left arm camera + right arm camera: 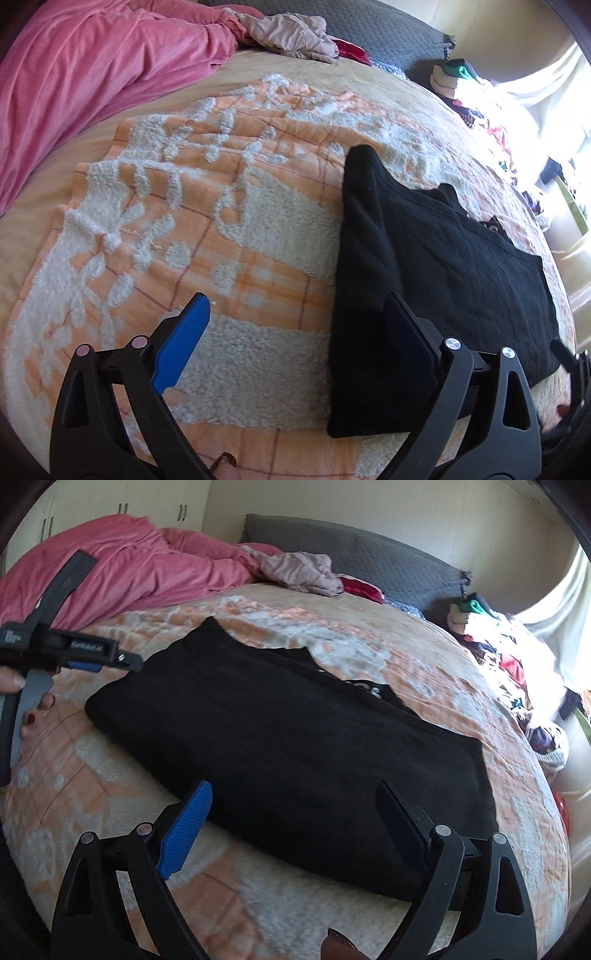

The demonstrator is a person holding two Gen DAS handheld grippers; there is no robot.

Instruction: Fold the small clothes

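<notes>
Now the folded black garment (288, 738) lies flat on the orange-white blanket (184, 236), near its right edge. Left gripper (295, 332) & right gripper (295, 812) hover just above garment's near edge, fingers wide open, nothing held.

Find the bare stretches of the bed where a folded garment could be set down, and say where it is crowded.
Free: the orange blanket between the pink duvet and the black garment, and its near edge beside the right gripper. Crowded: the clothes pile at the window side, and the beige garment by the grey pillow.
</notes>
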